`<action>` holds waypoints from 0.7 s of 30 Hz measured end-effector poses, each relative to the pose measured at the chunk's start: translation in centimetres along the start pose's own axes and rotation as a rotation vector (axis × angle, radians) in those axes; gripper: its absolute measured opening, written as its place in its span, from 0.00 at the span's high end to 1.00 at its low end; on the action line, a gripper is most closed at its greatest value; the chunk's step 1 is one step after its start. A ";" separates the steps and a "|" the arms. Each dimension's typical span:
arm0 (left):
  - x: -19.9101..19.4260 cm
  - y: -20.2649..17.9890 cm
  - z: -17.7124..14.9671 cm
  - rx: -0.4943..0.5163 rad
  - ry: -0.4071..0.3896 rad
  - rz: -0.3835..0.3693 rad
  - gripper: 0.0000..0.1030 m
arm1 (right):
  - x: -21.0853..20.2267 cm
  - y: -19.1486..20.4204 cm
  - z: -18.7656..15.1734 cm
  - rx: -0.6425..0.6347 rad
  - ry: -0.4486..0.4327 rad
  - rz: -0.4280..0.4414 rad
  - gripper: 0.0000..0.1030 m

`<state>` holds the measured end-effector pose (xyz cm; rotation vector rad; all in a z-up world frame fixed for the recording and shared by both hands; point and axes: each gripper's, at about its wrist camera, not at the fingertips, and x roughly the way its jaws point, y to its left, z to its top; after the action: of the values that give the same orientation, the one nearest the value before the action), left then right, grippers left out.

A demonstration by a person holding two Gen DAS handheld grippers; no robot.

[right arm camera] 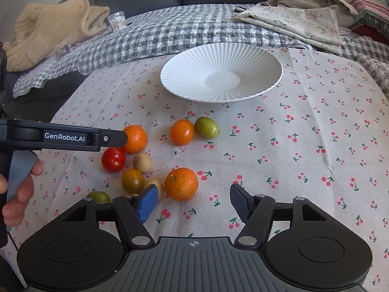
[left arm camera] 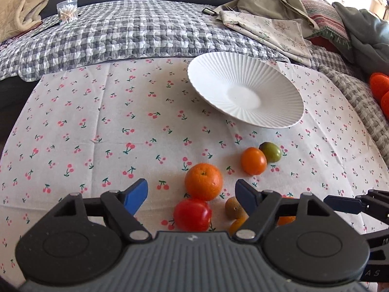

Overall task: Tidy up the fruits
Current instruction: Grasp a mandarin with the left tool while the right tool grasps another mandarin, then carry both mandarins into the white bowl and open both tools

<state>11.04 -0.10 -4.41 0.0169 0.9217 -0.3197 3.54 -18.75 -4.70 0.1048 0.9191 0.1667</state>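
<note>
on the cherry-print cloth [right arm camera: 304,146] covering the bench, we are looking at a job that is only just starting: the white ribbed plate [right arm camera: 194,73] is sitting bare at the far side, and every fruit is lying loose on the cloth well short of it. nearest us are an orange [right arm camera: 181,183], a red tomato [right arm camera: 113,159], a second orange [right arm camera: 135,138], two brownish kiwis [right arm camera: 143,162], a dark yellow-green tomato [right arm camera: 132,180] and a green fruit [right arm camera: 98,196] low at the left; a little closer to the plate, an orange tomato [right arm camera: 181,131] is touching a green plum-like fruit [right arm camera: 206,127]. we are holding the left gripper [left arm camera: 192,192] over the cluster with its jaws apart and nothing between them, the red tomato and an orange just ahead. we are keeping the right gripper [right arm camera: 192,199] likewise spread and gripping nothing, beside the near orange. by our judgement, all the fruit is waiting to be carried over.
</note>
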 end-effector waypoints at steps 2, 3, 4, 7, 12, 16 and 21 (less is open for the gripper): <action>0.5 -0.2 0.2 0.016 -0.003 -0.004 0.25 | 0.6 0.2 0.1 -0.011 0.014 0.000 0.43; 0.7 -0.3 0.3 0.019 -0.002 -0.008 0.25 | 0.8 0.2 0.2 -0.016 0.017 0.000 0.44; 0.9 -0.3 0.2 0.020 0.000 -0.015 0.25 | 1.1 0.4 0.3 -0.022 0.019 0.000 0.47; 1.4 -0.6 0.1 0.038 0.009 -0.029 0.30 | 1.8 0.6 0.6 -0.038 0.023 0.003 0.54; 2.6 -0.9 -0.1 0.069 0.034 -0.039 0.48 | 2.5 1.0 1.1 -0.060 0.032 0.022 0.62; 3.2 -0.8 -0.3 0.078 0.052 -0.040 0.61 | 2.8 1.4 1.2 -0.085 0.036 0.021 0.68; 3.0 -1.0 -0.2 0.094 0.039 -0.031 0.62 | 2.5 1.3 1.3 -0.088 0.035 0.019 0.68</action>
<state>12.22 -1.85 -6.76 0.0954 0.9460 -0.3928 5.95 -17.05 -5.70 0.0290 0.9446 0.2265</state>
